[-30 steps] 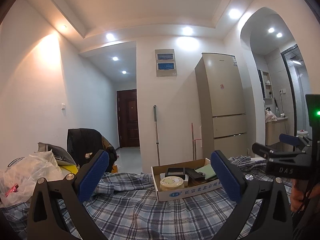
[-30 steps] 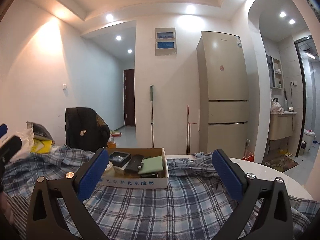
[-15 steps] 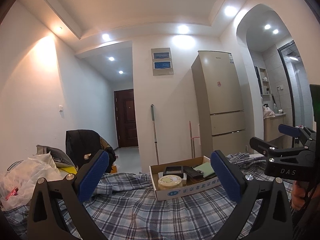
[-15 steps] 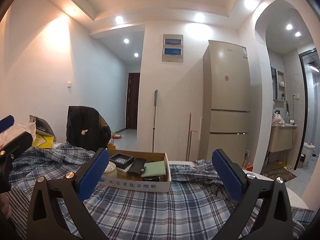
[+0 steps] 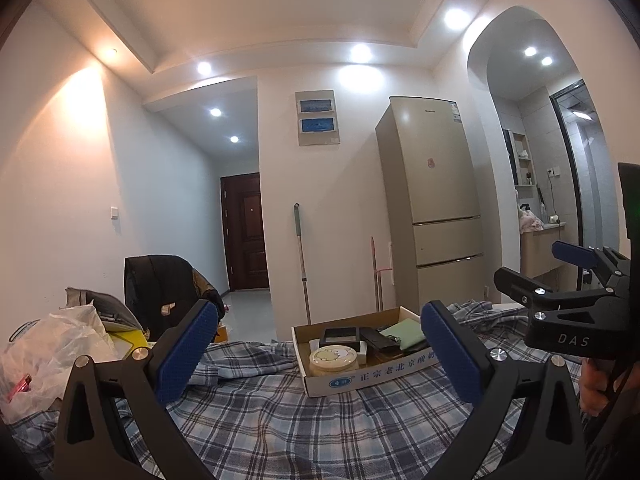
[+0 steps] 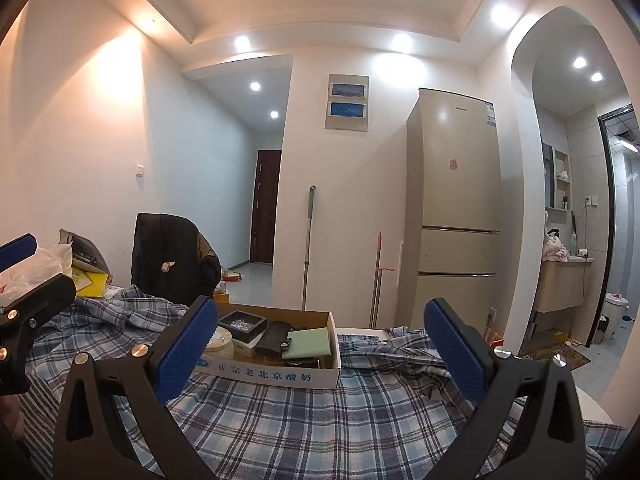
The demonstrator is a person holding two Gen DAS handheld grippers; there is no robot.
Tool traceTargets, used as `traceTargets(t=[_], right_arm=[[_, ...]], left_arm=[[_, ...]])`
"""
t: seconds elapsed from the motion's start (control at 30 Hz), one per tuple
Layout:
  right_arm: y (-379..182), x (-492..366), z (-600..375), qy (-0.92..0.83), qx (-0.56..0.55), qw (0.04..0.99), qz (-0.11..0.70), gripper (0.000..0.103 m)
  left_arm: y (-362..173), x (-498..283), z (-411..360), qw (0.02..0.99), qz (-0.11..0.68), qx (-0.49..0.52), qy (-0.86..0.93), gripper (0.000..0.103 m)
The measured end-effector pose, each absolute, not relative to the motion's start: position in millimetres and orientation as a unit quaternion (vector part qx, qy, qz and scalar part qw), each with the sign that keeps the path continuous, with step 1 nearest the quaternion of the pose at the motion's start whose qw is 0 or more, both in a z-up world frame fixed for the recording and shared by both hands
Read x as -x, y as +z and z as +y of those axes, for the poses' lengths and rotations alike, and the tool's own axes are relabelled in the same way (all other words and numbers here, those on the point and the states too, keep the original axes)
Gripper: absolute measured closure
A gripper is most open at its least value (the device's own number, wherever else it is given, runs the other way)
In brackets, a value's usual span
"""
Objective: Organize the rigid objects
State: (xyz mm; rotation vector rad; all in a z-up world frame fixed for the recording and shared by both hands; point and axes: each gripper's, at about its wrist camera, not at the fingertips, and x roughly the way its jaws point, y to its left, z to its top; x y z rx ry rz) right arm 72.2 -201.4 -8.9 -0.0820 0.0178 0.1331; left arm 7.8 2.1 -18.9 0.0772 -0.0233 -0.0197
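Note:
A shallow cardboard box (image 5: 372, 378) with printed blue lettering sits on the plaid cloth (image 5: 304, 424). It holds a round cream tin (image 5: 334, 359), a black square tray (image 5: 340, 336), a dark case (image 5: 378, 340) and a green pad (image 5: 404, 330). The box also shows in the right wrist view (image 6: 276, 370), with the black tray (image 6: 243, 323) and green pad (image 6: 308, 343). My left gripper (image 5: 318, 354) is open and empty, short of the box. My right gripper (image 6: 320, 350) is open and empty, also short of the box, and shows at the right edge of the left wrist view (image 5: 568, 300).
A white plastic bag (image 5: 52, 352) and a yellow item lie at the left. A chair with a dark jacket (image 5: 160, 288) stands behind the table. A fridge (image 5: 432, 208) and mop handles (image 5: 302, 264) stand along the far wall. The white table edge (image 6: 600, 404) shows at right.
Both cameras have tilted upward and drawn slightly back, so more ceiling shows. Both grippers stay open and empty. The box and its contents have not moved.

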Motion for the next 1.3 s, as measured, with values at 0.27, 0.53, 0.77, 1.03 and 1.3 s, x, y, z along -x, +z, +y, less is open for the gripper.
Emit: traceTargets(t=[0.27,0.53,0.77,1.03,1.3], right_arm=[[-9.2,-68.9,-199.2,0.070,0.040,0.997,0.001,0.000],[-9.2,-71.3,-201.4,0.077,0.034,0.996,0.006,0.000],[-9.0,-72.1,-202.8,0.078,0.033,0.996,0.008,0.000],[-9.4,-72.4,-203.1,0.079,0.033,0.996,0.008,0.000],[-11.2,-75.3,-204.9,0.078,0.030,0.996,0.014,0.000]], left_arm=[[-18.0,-11.2,8.2,1.000,-0.001,-0.020,-0.006,0.000],[-18.5,-10.6,7.6,1.000,0.000,-0.021,-0.005,0.000],[-17.6,-9.0,8.7,1.000,-0.001,-0.020,-0.004,0.000],[-18.0,-8.6,9.7,1.000,0.000,-0.020,-0.004,0.000],[-13.9,-5.9,10.8,1.000,-0.005,-0.021,-0.004,0.000]])
